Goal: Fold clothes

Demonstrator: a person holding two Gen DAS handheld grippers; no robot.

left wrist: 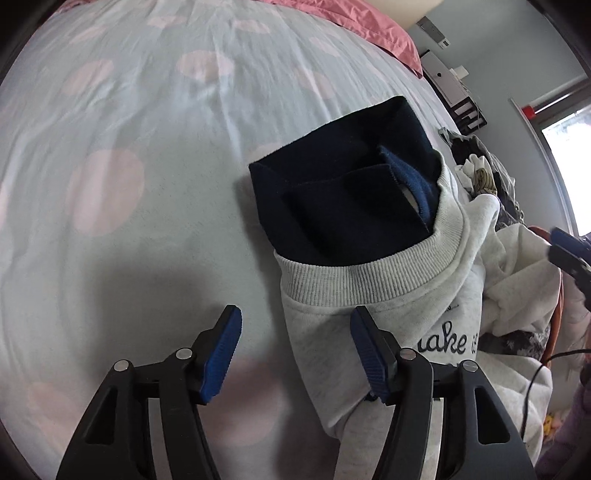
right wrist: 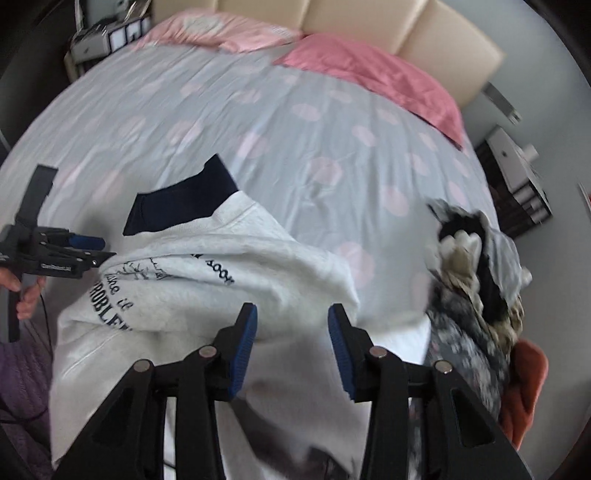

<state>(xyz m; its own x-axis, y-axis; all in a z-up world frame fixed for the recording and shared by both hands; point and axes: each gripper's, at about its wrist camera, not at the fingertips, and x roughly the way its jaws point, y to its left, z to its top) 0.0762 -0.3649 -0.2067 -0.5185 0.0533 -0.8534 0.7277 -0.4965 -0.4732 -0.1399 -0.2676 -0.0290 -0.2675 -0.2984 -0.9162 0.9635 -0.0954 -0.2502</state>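
At the near left edge of the bed, a person's hand (right wrist: 26, 299) grips the handle of the left gripper (left wrist: 295, 354), whose blue-padded jaws stand wide with nothing between them; its right finger lies against the cloth. Just right of it lies the pale grey fleece sweatshirt with dark navy hood lining and black printed lettering (right wrist: 207, 295), rumpled rather than flat on the pale blue bedspread with pink blotches (left wrist: 147, 147), its navy part pointing toward the far end. Further right the right gripper (right wrist: 291, 350) hovers over the sweatshirt's bulk, jaws also spread and empty. At the far right sits a heap of mixed grey, black and cream clothes (right wrist: 476, 280).

The sweatshirt looks thick, soft and floppy, light enough for one claw, and it should sag and bunch when lifted. I would judge the ribbed band (left wrist: 369, 273) or a sleeve seam the firmest place to pinch.

The left wrist view shows the ribbing and the layered navy folds close up; the right wrist view alone shows the pink pillows (right wrist: 369, 70), the beige padded headboard (right wrist: 369, 22) and the full heap.
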